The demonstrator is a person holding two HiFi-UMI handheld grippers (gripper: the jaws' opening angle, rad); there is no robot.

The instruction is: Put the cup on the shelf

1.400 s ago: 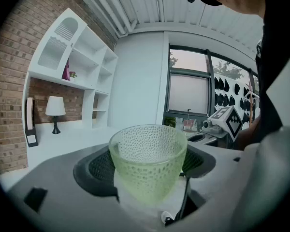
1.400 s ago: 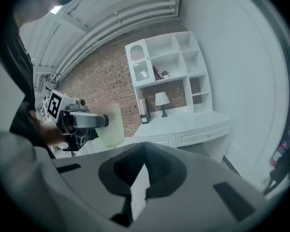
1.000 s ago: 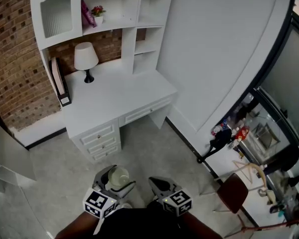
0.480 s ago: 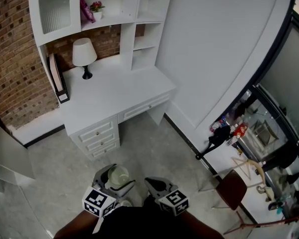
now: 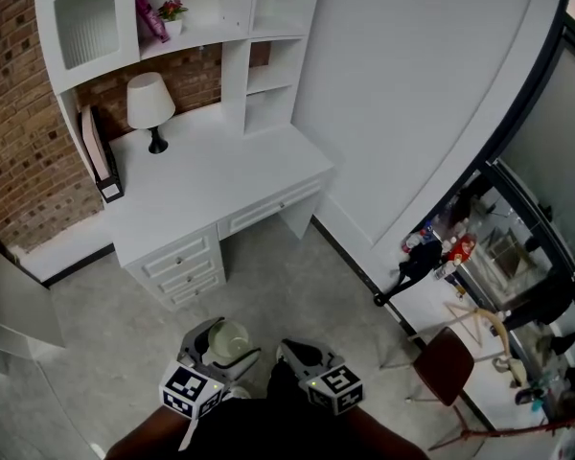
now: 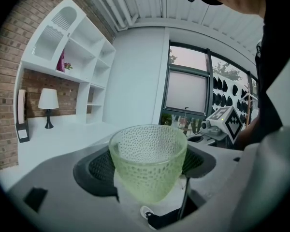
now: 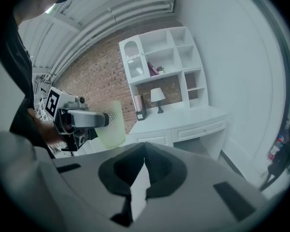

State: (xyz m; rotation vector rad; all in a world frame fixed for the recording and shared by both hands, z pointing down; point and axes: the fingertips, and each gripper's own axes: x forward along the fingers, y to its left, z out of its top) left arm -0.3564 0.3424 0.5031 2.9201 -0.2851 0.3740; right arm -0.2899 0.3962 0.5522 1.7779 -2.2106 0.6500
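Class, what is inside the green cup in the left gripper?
Nothing shows in the cup: the head view looks into a bare interior. In the left gripper view, its dimpled wall veils the bottom.

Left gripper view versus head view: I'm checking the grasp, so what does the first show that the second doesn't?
Only the left gripper view shows the cup's dimpled green wall clamped between the left gripper's jaws, and the windows. Only the head view shows the desk drawers and the floor. Both show the lamp, the shelf and the right gripper.
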